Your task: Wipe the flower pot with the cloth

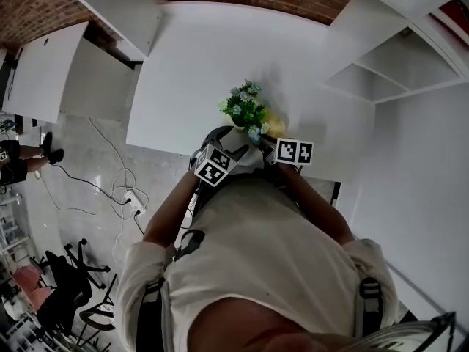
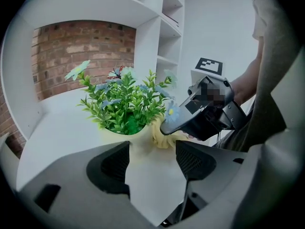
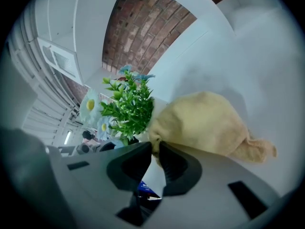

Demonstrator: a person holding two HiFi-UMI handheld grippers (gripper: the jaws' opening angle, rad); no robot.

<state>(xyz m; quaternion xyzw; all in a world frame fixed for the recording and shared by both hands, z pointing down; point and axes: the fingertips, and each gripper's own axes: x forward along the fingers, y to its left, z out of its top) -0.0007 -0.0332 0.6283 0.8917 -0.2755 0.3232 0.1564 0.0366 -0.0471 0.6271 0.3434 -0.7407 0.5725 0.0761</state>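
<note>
- My left hand-held gripper (image 2: 152, 148) sits at the near left of the flower pot, pointing down toward it. Its jaws are well apart. The pot's lower body shows between the tips, and I cannot tell whether either pad touches it.
- The flower pot (image 2: 137, 138) is pale cream and stands upright on the white tabletop (image 1: 205, 57), close to the near edge, between my two hand-held grippers.
- It holds a green leafy plant (image 2: 121, 104) with small pale blue and white flowers.
- The yellow cloth (image 3: 205, 123) is bunched against the pot's right side, touching it. A loose tail of it trails away to the right over the tabletop.
- My right hand-held gripper (image 3: 156, 149) comes in from the near right. Its jaws are clamped on a gathered fold of the cloth, with the pads nearly together.
- On the far side of the tabletop is a brick wall (image 2: 71, 51).
- White shelves (image 2: 169, 42) stand at the far right.
</note>
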